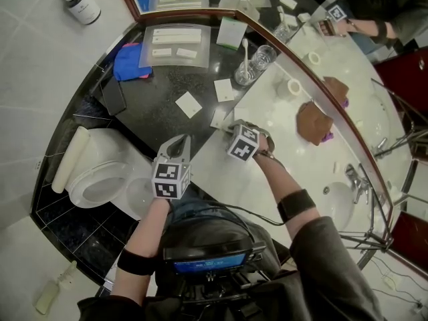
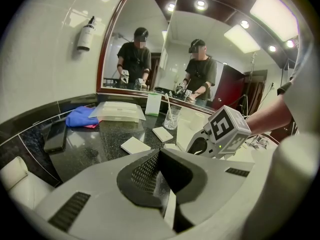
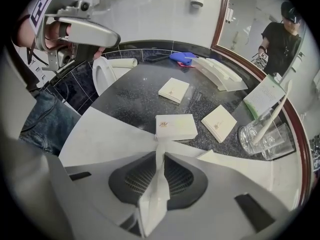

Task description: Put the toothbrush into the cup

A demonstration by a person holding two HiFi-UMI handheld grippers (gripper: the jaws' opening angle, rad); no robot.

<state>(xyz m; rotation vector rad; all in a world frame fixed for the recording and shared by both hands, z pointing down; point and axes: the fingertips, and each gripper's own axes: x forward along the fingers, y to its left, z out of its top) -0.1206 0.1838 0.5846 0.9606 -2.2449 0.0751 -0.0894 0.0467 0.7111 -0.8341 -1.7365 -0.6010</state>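
Note:
A clear glass cup (image 1: 257,62) (image 3: 264,134) (image 2: 171,118) stands on the black counter near the mirror, with a white toothbrush (image 3: 272,115) leaning in it. My right gripper (image 3: 159,154) (image 1: 226,127) points steeply down at the counter's edge. It is shut on a thin white packet (image 3: 156,184) that runs up between its pads. The packet's far end touches a flat white box (image 3: 175,126). My left gripper (image 2: 159,156) (image 1: 179,144) hangs shut and empty to the left, above the toilet side, away from the cup.
Two more small white boxes (image 3: 174,90) (image 3: 219,122) lie on the black counter (image 1: 167,85). Behind them are a clear tray of packets (image 1: 175,42), a blue cloth (image 1: 130,62) and a black phone (image 1: 114,95). A toilet (image 1: 100,179) sits left, a sink (image 1: 341,202) right.

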